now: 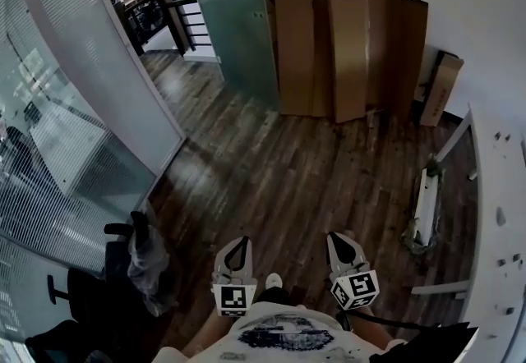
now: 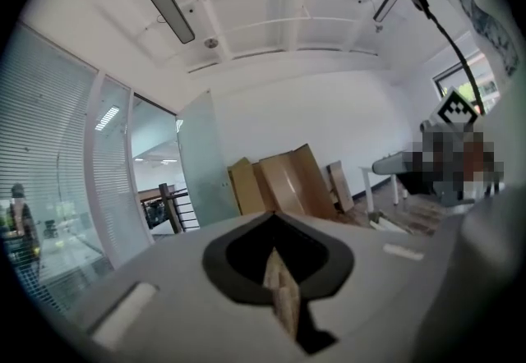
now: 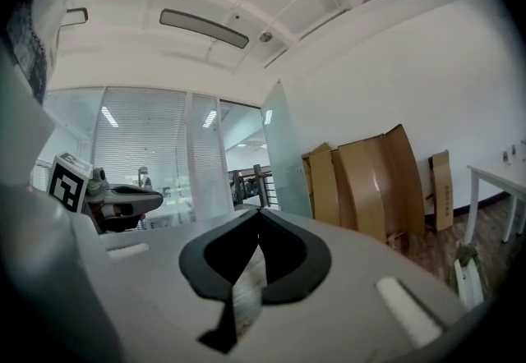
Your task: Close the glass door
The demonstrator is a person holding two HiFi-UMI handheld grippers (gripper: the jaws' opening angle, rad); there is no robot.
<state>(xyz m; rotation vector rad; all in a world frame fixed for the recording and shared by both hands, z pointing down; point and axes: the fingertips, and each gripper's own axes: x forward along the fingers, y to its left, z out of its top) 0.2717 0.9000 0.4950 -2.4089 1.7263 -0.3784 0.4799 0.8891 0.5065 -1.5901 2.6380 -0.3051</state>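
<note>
Facing the open door (image 1: 237,20), left gripper (image 1: 237,242) and right gripper (image 1: 341,240), both closed on nothing, risk skidding off its smooth glass.

- I find no word, number or brand name that can be read in any of my views.
- My left gripper (image 1: 237,240) carries a white marker cube (image 1: 234,297). Its face shows a black-and-white square code pattern, not letters or digits.
- My right gripper (image 1: 339,236) carries a second white marker cube (image 1: 355,289) with the same kind of block pattern, and it is no more legible as text.
- The narrow brown cardboard box (image 3: 441,189) leaning on the white wall has a dark line of print down its face. It is too small for me to read.
- The white shirt (image 1: 286,333) below my grippers bears a dark printed design, blurred and unreadable.
</note>
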